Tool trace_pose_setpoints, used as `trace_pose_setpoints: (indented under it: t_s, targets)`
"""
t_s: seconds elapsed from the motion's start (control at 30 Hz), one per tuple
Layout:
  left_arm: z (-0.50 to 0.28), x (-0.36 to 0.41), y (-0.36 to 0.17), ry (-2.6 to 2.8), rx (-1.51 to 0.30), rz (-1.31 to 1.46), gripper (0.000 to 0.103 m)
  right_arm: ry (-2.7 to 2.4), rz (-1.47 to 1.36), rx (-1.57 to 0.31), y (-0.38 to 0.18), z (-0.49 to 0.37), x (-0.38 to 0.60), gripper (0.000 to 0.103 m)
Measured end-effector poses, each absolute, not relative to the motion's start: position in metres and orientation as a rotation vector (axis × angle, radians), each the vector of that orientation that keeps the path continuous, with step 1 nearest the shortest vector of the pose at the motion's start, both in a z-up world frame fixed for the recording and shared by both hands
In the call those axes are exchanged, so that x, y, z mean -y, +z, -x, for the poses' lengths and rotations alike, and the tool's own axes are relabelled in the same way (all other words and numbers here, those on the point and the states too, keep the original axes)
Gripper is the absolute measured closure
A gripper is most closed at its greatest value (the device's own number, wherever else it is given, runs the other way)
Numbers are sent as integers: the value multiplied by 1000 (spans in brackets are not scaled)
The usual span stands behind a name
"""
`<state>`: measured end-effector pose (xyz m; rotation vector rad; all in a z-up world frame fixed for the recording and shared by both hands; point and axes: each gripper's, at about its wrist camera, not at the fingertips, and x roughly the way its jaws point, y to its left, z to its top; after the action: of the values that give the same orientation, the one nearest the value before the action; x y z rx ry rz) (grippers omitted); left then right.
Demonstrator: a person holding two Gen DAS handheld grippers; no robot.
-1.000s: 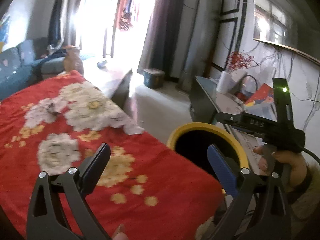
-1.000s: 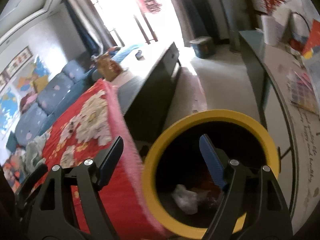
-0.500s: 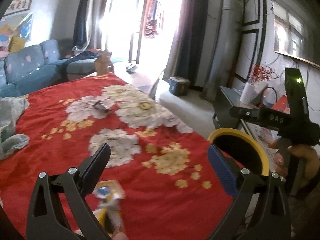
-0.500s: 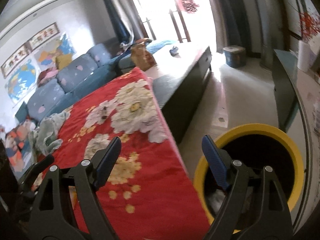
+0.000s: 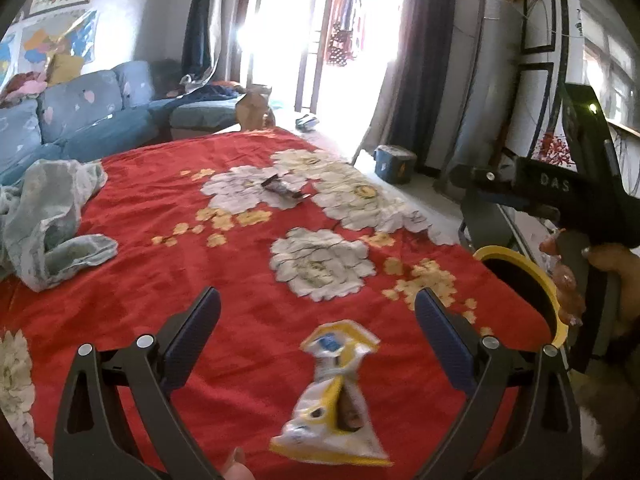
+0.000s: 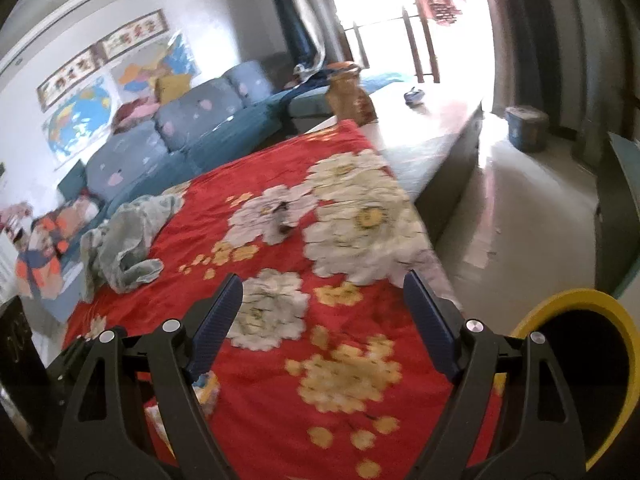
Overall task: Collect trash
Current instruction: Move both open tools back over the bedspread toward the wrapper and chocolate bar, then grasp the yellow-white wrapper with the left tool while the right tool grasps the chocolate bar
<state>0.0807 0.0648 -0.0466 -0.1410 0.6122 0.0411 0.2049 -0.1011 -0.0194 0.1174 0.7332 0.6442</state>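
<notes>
Since the yellow wrapper (image 5: pixel 336 396) at the worktop's (image 5: pixel 248 320) near edge looks light and crinkly, pinch its twisted waist; left tool (image 5: pixel 316 332) wide, empty.

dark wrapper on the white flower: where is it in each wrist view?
Left wrist: dark wrapper lies upper centre, on a white flower of the red blanket.
Right wrist: same wrapper, blurred, left of centre on the flower.
Shared landmark: yellow-rimmed bin at the right edge.

Blown-out doorway (image 5: pixel 320 40) backlight, motion blur, fisheye-warped edges
</notes>
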Motion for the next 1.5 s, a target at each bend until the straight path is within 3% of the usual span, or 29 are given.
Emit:
trace_pose_setpoints:
  t_s: [0.37,0.63,1.0,1.07,1.13,1.2,1.33,1.5]
  targets:
    - [-71,-86,-69,13,-683,214,9,719,21,-793,-38,-234,24,29]
    - [-73,-78,-93,-44,-755,248,10,730,138,-820,-56,-271,-31,37]
    - [-77,-75,-112,-66,-826,273,34,679,230,-914,-93,-330,-81,56]
    - [-77,-73,-115,-63,-832,274,37,674,235,-927,-97,-336,-84,63]
    - [-76,-69,-115,-65,-833,263,42,669,233,-952,-104,-340,-86,83]
    - [-75,-66,-116,-66,-837,249,50,672,212,-963,-108,-341,-83,88]
    - [-76,-59,-116,-95,-840,229,66,684,166,-968,-108,-332,-68,91]
    - [-78,-55,-116,-114,-840,213,72,696,115,-972,-107,-315,-40,91]
